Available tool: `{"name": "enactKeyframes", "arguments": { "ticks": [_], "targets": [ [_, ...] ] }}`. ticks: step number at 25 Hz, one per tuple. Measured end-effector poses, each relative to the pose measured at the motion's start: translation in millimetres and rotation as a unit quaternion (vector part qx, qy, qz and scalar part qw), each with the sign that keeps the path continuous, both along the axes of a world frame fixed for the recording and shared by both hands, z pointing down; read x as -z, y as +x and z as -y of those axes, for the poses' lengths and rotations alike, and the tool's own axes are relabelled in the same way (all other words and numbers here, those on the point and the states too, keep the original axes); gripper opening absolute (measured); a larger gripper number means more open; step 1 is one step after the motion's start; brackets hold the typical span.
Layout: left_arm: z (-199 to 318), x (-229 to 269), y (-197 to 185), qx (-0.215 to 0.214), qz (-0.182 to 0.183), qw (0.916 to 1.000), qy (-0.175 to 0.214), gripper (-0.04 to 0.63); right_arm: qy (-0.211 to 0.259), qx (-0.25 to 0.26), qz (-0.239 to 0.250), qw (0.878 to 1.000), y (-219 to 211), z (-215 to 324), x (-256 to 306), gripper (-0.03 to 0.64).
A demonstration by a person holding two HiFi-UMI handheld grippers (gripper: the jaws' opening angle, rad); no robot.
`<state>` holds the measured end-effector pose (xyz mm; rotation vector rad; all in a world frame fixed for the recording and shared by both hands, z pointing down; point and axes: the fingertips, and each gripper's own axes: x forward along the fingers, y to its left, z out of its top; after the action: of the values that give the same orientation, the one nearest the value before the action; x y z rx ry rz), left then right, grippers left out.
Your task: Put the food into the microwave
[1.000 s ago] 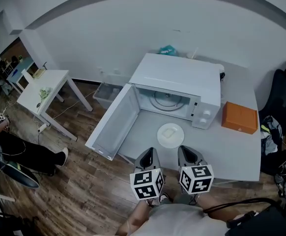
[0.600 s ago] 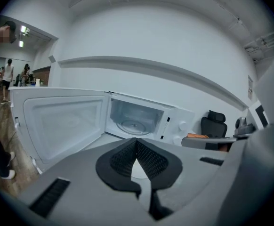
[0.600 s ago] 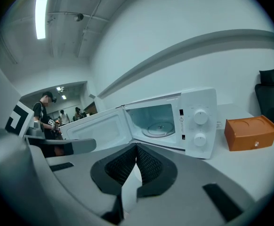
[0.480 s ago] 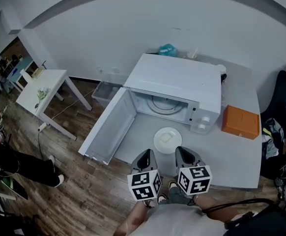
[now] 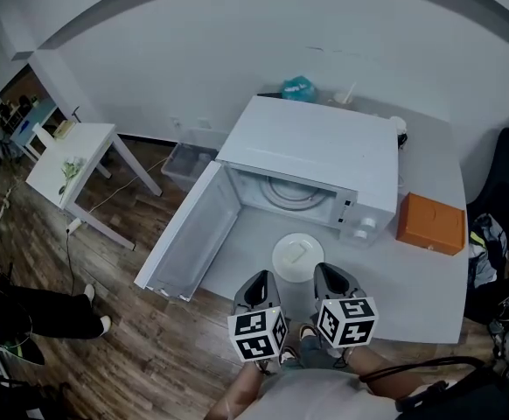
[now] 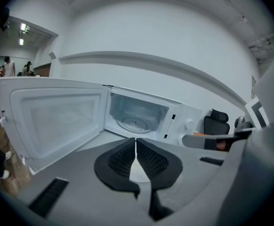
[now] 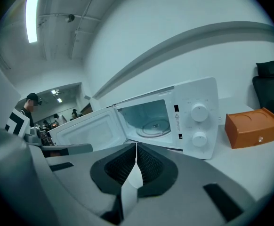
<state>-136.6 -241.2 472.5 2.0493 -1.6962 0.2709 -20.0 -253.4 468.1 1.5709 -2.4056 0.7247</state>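
Observation:
The white microwave (image 5: pixel 311 147) stands on the grey table (image 5: pixel 412 278) with its door (image 5: pixel 189 234) swung wide to the left; its glass turntable (image 6: pixel 133 123) is bare. A round white plate (image 5: pixel 297 255) with a pale piece of food lies on the table just before the cavity. My left gripper (image 5: pixel 261 282) and right gripper (image 5: pixel 331 276) hover side by side at the table's near edge, just short of the plate. Both are shut with nothing in them. In the gripper views the left gripper (image 6: pixel 136 142) and right gripper (image 7: pixel 136 147) point toward the open microwave (image 7: pixel 193 117).
An orange box (image 5: pixel 429 223) sits right of the microwave. A teal object (image 5: pixel 298 88) lies behind it. On the floor to the left are a bin (image 5: pixel 187 163), a white side table (image 5: pixel 71 160) and a person's legs (image 5: pixel 36 313). A black chair (image 5: pixel 508 182) stands at the right.
Both grippers have come closer to the plate and the microwave, still shut. The person on the floor at the left has shifted further left.

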Motion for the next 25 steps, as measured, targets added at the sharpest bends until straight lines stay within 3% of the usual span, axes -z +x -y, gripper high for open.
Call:
{"name": "enactKeyframes", "arguments": {
  "ticks": [4,8,16,25],
  "targets": [
    [6.8,-14.8,3.5,-0.006,-0.007,0.9998,-0.019,0.011,-0.013,0.002,0.002,1.0,0.4,7.5,-13.0,0.02],
    [14.2,-31.2,8.3,-0.014,-0.021,0.9992,-0.032,0.078,-0.031,0.001,-0.001,1.0,3.0,13.7,-31.6,0.021],
    [28.7,-86.4,5.5,-0.007,-0.025,0.9962,-0.083,0.08,-0.071,-0.025,-0.007,0.997,20.4,28.9,-78.6,0.051],
    [55.0,-134.6,1.6,-0.005,-0.024,0.9934,-0.112,0.08,-0.101,-0.039,-0.014,0.994,29.4,51.4,-124.7,0.052]
  ]
}}
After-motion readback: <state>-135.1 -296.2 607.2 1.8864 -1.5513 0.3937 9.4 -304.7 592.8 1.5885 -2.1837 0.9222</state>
